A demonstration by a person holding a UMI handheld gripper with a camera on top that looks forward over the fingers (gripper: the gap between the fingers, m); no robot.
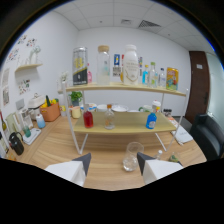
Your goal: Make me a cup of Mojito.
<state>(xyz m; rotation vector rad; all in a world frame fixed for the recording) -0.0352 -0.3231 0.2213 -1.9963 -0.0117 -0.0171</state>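
Gripper (113,161) spread, holding nothing; clear glass (132,155) on table just ahead, between fingertips.

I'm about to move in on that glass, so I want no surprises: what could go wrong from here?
The gripper is open, with the clear glass just ahead, closer to the right finger. Closing from here might clip its rim and tip it over.

The glass is smooth, so it may slip in the grip.

Later, the bottles on the lower shelf stand near one another; reaching for the red bottle could knock the small bottle next to it.
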